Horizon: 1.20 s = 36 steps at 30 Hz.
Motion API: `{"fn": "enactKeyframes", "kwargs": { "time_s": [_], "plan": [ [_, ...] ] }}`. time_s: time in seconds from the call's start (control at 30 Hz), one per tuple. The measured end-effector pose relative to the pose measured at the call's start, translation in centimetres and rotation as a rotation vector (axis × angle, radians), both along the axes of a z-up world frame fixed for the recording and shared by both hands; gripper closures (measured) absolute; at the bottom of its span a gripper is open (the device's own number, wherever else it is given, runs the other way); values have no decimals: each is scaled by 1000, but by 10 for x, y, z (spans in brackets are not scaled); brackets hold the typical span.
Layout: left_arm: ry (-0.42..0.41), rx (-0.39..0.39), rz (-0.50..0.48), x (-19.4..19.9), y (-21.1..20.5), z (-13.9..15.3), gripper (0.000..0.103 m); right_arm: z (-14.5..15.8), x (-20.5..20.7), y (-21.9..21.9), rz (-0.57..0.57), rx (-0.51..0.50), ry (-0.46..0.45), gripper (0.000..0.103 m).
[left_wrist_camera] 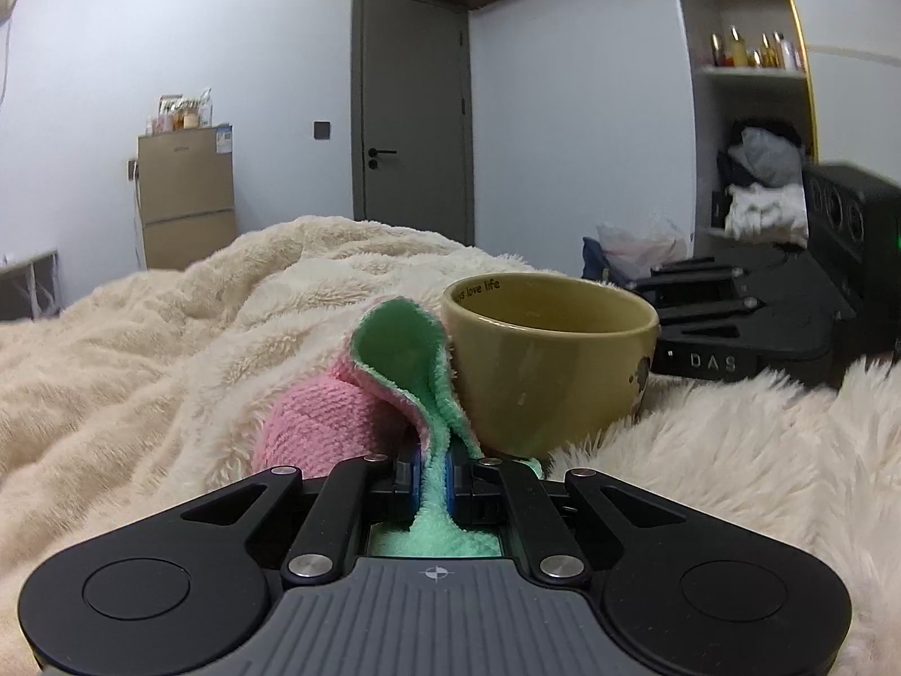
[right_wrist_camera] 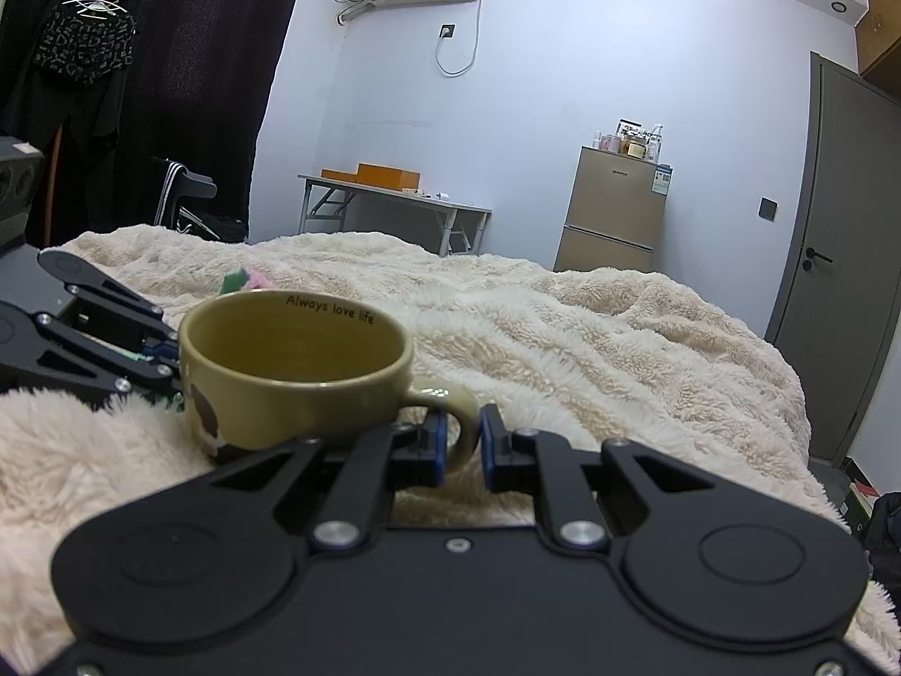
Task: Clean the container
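— Where is the mug (left_wrist_camera: 549, 360) sitting?

— Upright on the fluffy cream blanket (left_wrist_camera: 169, 349), just ahead of both my hands. From my left gripper (left_wrist_camera: 433, 484) it stands at about one o'clock, nearly touching the cloth (left_wrist_camera: 394, 372).

— And what is inside it?

— Nothing that I can make out. The inner wall is bare olive glaze, with "Always love life" printed under the rim at twelve o'clock (seen from the right wrist); the very bottom is hidden behind the near rim.

— What are your left fingers doing?

— They are pressed together on the cloth, which is pink on one face and green on the other. A fold rises from the pads and leans against the mug's side; a green strip trails back between the fingers.

— Your right ones?

— My right gripper (right_wrist_camera: 463, 442) pinches the mug's handle (right_wrist_camera: 450, 400), which sticks out at six o'clock toward me, the blue pads (right_wrist_camera: 440, 445) on either side of the loop. The left gripper's black linkage lies at nine o'clock from the mug in that view.
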<state>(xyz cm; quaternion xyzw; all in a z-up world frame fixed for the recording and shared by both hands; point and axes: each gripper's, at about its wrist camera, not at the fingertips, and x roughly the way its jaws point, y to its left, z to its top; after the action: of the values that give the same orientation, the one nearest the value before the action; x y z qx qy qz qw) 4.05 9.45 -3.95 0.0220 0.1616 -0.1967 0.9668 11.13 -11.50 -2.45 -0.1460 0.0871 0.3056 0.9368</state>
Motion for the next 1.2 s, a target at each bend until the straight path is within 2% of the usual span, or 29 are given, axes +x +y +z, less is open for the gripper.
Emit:
{"fn": "enactKeyframes", "kwargs": {
  "time_s": [0.1, 0.7, 0.9, 1.2],
  "plan": [
    [0, -29, 3, -1, 2, -2, 99, 0, 0, 0, -1, 0, -1, 90],
    [5, -12, 22, 0, -5, -1, 99, 0, 0, 1, -4, -2, 1, 90],
    [-6, -69, 38, -2, 0, -5, 100, 0, 1, 1, -5, 1, 1, 90],
    [-11, 3, 56, -1, -10, -2, 100, -1, 0, 1, -8, -3, 1, 90]
  ]
}}
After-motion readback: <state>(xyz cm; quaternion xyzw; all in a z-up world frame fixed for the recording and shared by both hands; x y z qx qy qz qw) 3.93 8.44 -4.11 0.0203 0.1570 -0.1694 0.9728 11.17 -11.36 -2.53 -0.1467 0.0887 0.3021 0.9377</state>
